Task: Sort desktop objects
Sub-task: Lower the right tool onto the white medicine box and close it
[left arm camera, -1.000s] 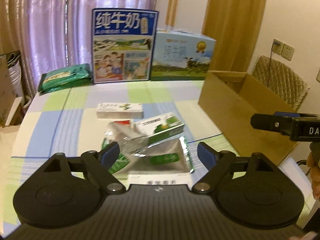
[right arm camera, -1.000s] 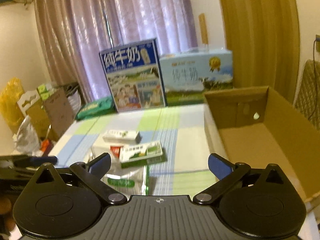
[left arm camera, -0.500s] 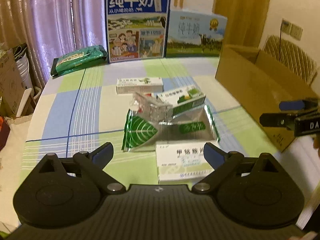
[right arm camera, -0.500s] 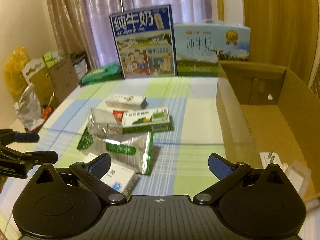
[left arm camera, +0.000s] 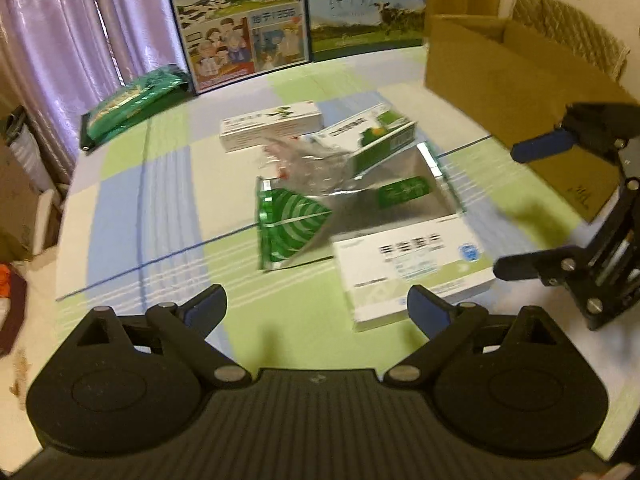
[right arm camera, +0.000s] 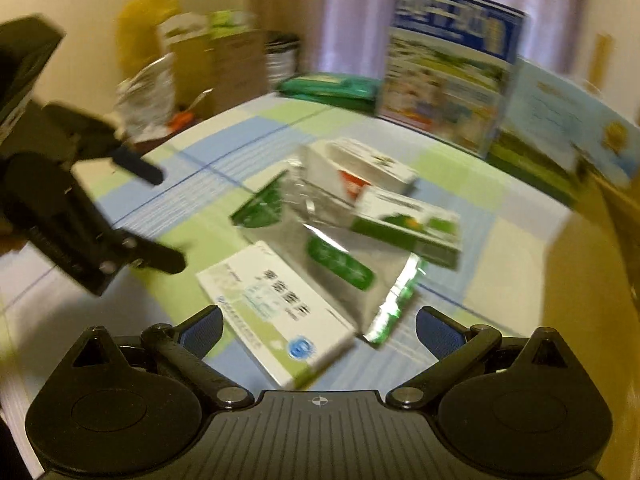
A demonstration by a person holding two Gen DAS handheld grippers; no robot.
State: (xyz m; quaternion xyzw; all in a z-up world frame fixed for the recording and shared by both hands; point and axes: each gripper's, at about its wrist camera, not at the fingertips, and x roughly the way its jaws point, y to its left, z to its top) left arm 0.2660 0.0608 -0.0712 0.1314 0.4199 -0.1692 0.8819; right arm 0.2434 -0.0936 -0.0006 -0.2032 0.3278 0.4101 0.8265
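Right wrist view is showing the right gripper (right arm camera: 318, 326) with jaws spread wide and nothing between them, and the white box (right arm camera: 276, 314) is lying flat on the table (right arm camera: 516, 248) just ahead, from 12 toward 11 o'clock, one corner reaching down between the fingertips. The frame is blurring, so print on the box is not reading. Behind the box, toward 12 o'clock, the foil pouch (right arm camera: 340, 248) is lying under a green box (right arm camera: 408, 226), with a second white carton (right arm camera: 360, 166) farther back at 12. The left gripper (right arm camera: 156, 216) is hanging at 9 o'clock, above the cloth and apart from the pile. In the left wrist view the left gripper (left arm camera: 318, 306) is likewise standing spread and empty; the white box (left arm camera: 412, 268) is sitting at 1 o'clock, its near edge touching or just beside the right-hand fingertip, I cannot tell which. The right gripper (left arm camera: 520, 208) is showing at 3 o'clock, spread. The carton bin (left arm camera: 520, 92) is standing at 2 o'clock, open side up. Judgement on handling: the white box is looking like thin card, light, stiff along its edges and easy to dent on its broad faces, so pinching across the short width near one end is looking best. The pouch is looking soft, slick and crinkly; gripping its sealed edge is likely safer than its belly.
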